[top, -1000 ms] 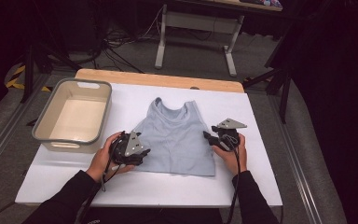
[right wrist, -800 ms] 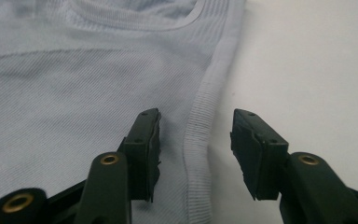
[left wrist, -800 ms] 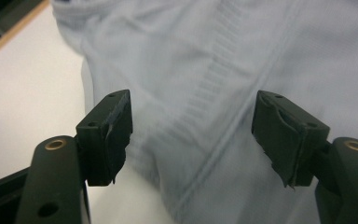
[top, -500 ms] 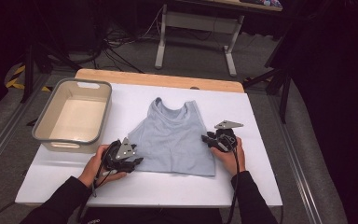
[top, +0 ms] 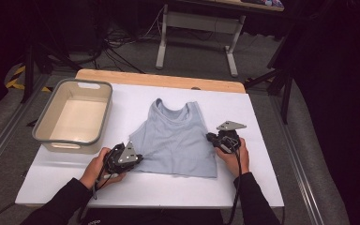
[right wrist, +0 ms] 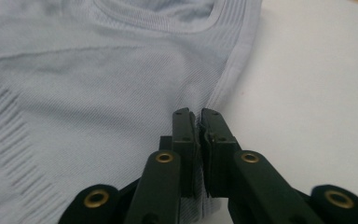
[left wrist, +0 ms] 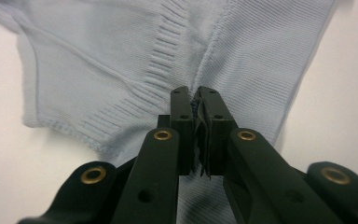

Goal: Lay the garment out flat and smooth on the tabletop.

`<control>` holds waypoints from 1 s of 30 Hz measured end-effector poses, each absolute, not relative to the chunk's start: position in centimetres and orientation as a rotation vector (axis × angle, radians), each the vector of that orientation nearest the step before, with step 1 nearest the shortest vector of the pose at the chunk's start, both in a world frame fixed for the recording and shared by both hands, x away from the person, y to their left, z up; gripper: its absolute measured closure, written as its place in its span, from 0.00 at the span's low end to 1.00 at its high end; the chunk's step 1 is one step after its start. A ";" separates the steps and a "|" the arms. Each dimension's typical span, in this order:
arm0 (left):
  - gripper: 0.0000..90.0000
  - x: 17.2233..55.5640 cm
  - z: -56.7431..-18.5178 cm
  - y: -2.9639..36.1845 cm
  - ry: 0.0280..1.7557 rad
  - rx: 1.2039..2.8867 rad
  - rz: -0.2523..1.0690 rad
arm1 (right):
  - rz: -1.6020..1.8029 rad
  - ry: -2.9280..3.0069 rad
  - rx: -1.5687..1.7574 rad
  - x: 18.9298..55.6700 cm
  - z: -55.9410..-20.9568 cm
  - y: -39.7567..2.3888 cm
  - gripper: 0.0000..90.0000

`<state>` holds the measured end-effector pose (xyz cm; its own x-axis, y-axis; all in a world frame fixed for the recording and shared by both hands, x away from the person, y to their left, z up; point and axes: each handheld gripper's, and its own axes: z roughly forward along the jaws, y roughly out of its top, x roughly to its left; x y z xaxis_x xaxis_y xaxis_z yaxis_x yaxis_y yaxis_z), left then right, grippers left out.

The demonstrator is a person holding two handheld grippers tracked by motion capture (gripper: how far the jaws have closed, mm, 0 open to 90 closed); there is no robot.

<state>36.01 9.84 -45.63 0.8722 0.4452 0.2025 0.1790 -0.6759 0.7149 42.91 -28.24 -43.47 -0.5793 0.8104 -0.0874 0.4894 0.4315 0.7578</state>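
The pale blue tank top [top: 176, 140] is laid flat on the white table [top: 262, 140]. Its left edge is pinched by the left gripper [top: 138, 158], its right edge by the right gripper [top: 212, 138]; both sets of jaws have just been closing on thin knit (little fabric is caught). One side could slip if lifted unevenly. The grey bin [top: 72, 117] is set farther left.
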 end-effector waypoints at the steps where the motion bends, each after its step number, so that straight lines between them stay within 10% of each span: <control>1: 0.95 36.0 -45.6 9.8 0.448 2.309 0.472 | 0.982 2.235 1.097 42.7 -43.2 -28.3 0.95; 20: 0.95 32.4 -45.0 9.8 0.379 2.347 0.478 | 0.971 2.247 1.041 39.9 -42.8 -28.2 0.94; 30: 0.75 34.4 -43.6 9.7 0.432 2.179 0.494 | 1.002 2.212 1.031 40.4 -42.7 -28.6 0.83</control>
